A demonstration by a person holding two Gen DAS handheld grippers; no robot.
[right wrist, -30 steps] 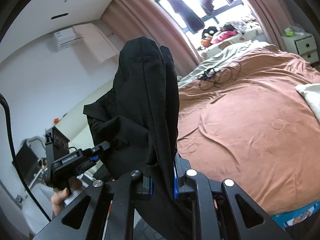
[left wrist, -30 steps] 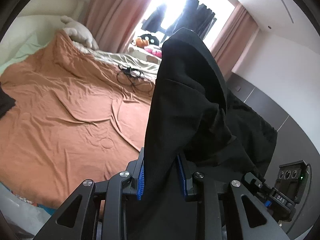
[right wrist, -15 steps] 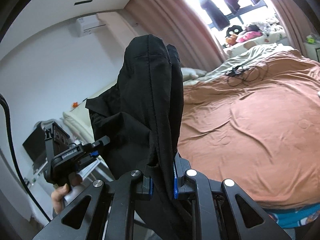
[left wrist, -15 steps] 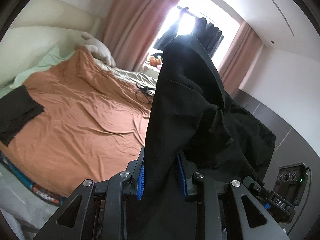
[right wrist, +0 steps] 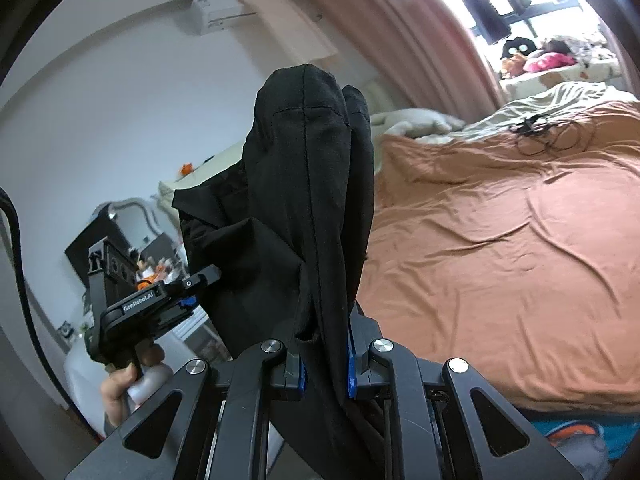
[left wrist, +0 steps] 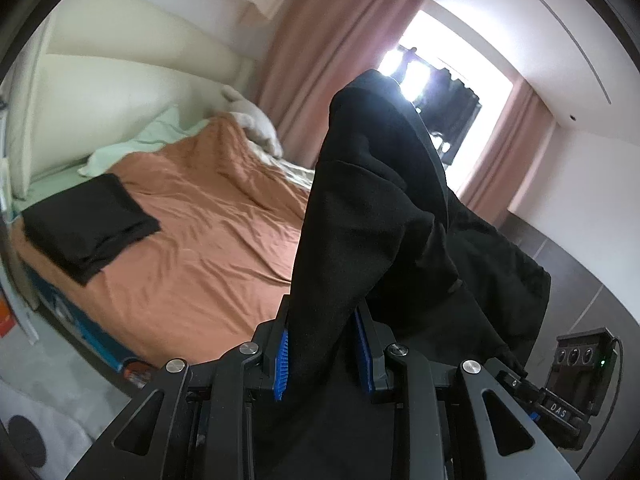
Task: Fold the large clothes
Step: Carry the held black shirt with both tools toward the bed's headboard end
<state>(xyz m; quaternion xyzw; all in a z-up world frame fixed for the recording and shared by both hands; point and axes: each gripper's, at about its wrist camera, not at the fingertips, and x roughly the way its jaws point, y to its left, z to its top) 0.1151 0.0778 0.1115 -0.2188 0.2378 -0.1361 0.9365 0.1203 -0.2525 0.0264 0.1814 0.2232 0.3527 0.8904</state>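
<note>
A large black garment hangs between my two grippers, held up in the air beside the bed. My left gripper is shut on one bunched part of it; the cloth rises above the blue pads and drapes to the right. My right gripper is shut on another bunched part of the black garment. The right wrist view shows the left gripper's body at left, in a hand. The left wrist view shows the right gripper's body at lower right.
A bed with an orange-brown cover lies ahead. A folded black cloth lies on its near left corner. Pillows and black cables lie at the far end. Pink curtains and a bright window stand behind.
Both wrist views have swung round and back from the bed: the folded black cloth has come into the left view. Both grippers stay shut on the garment.
</note>
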